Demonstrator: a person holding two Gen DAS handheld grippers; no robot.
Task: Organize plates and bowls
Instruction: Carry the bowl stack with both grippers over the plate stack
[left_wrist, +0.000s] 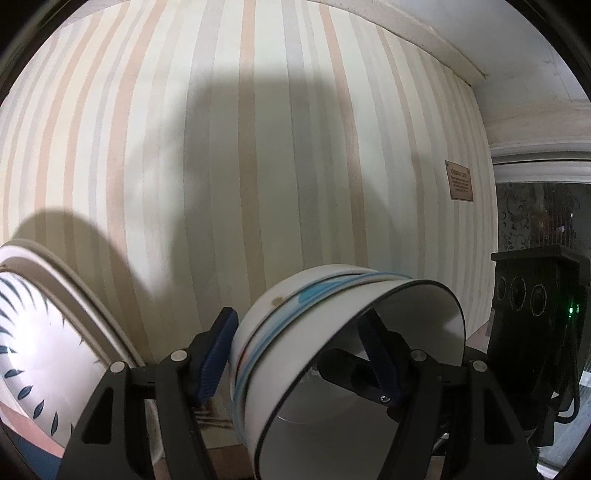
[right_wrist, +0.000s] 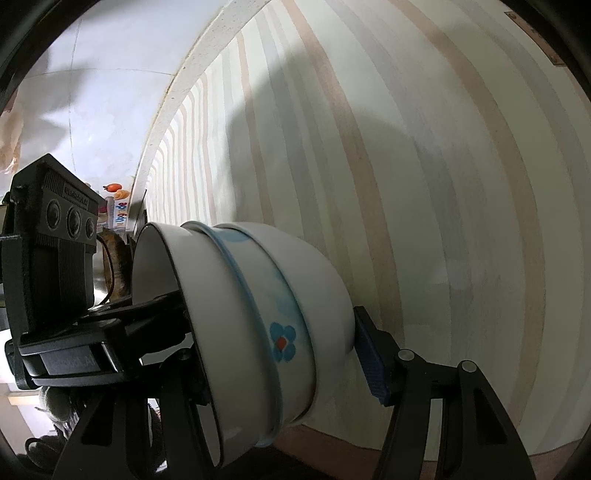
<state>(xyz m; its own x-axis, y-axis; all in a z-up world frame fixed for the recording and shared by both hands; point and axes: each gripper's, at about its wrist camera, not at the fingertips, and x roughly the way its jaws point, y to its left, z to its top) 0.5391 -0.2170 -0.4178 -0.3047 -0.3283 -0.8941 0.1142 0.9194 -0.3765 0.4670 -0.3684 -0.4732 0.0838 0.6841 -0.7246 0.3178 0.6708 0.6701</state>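
A stack of nested bowls (left_wrist: 332, 332) lies tipped on its side, held up between the two tools in front of a striped wall (left_wrist: 258, 147). Three bowls show: the innermost has a dark rim line, the middle one (right_wrist: 284, 332) carries a blue band and a blue flower with a red centre, and the outermost is plain white.

The left hand-held gripper (left_wrist: 299, 363) pinches the stack: one blue pad (left_wrist: 218, 354) presses the white outer wall, the other finger reaches inside the open mouth against the inner wall. It points steeply downward.

The right hand-held gripper (right_wrist: 280, 358) clamps the same stack from the opposite side, its blue pad (right_wrist: 369, 362) flat against the base of the outermost bowl (right_wrist: 325, 288) and its other finger within the mouth. Each camera sees the other tool's black body (right_wrist: 55, 251) beside the stack.

At the left edge of the left wrist view, a plate (left_wrist: 44, 332) with dark leaf marks around its rim stands tilted, apart from the bowls.
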